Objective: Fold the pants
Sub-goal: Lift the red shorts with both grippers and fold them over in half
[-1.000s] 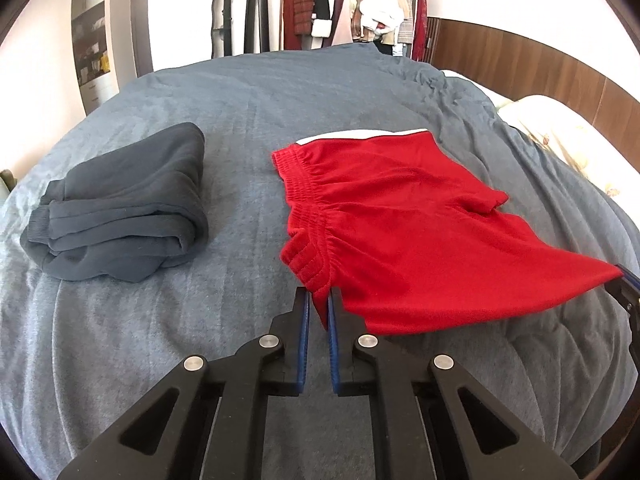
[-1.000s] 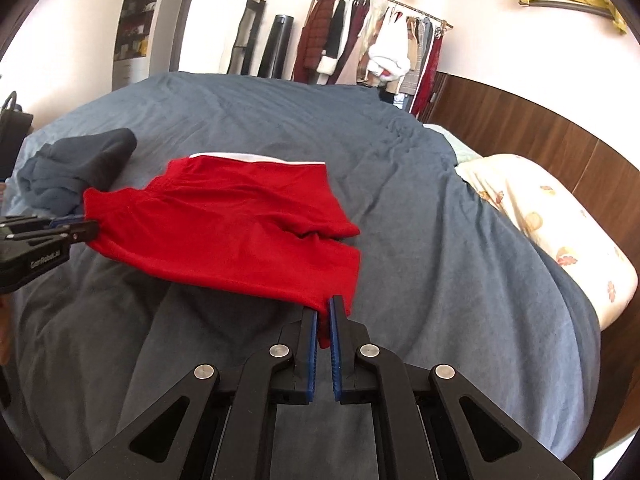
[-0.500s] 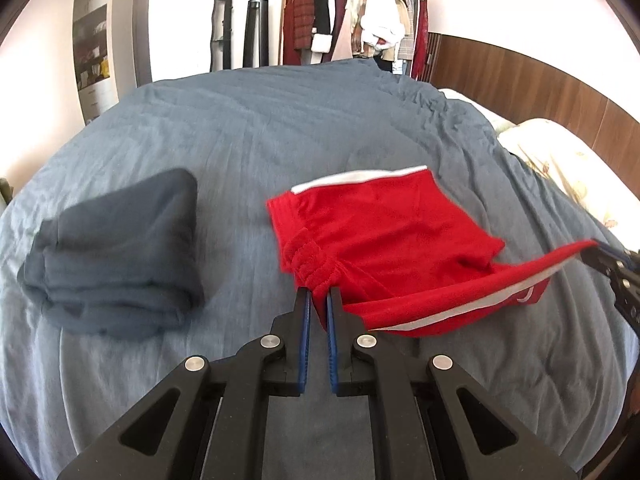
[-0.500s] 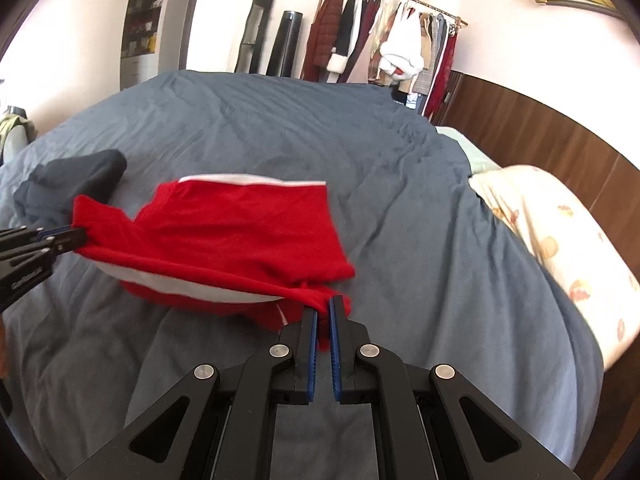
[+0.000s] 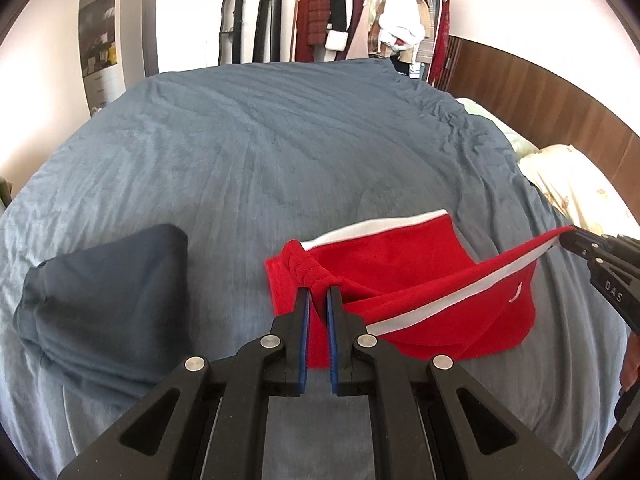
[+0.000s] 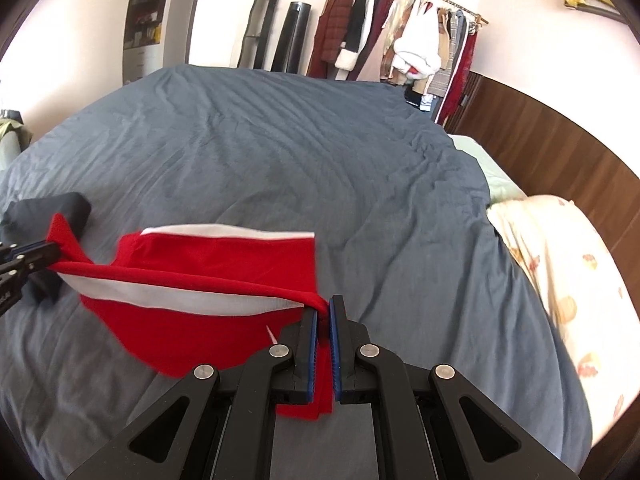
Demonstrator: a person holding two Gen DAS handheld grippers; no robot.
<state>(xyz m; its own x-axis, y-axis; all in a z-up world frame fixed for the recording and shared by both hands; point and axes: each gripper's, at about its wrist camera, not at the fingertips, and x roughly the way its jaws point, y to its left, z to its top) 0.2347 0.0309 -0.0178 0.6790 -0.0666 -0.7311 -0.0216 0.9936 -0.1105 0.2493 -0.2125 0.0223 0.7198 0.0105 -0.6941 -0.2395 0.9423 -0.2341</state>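
Red shorts (image 5: 400,264) with a white side stripe hang lifted above the grey-blue bed (image 5: 280,140). My left gripper (image 5: 318,292) is shut on the gathered elastic waistband. My right gripper (image 6: 323,308) is shut on the hem end of the shorts (image 6: 208,264). The near edge is stretched taut between the two grippers, and the rest sags toward the bed. The right gripper also shows at the right edge of the left wrist view (image 5: 568,240); the left gripper shows at the left edge of the right wrist view (image 6: 54,256).
A folded dark grey garment (image 5: 104,300) lies on the bed to the left of the shorts. A cream patterned pillow (image 6: 568,280) and a wooden headboard (image 6: 560,152) are on the right. A clothes rack (image 6: 400,32) stands behind the bed.
Both grippers have lifted the near edge of the shorts off the bed and carried it up and forward; the white stripe on the underside now shows. The far edge stays near the bed.
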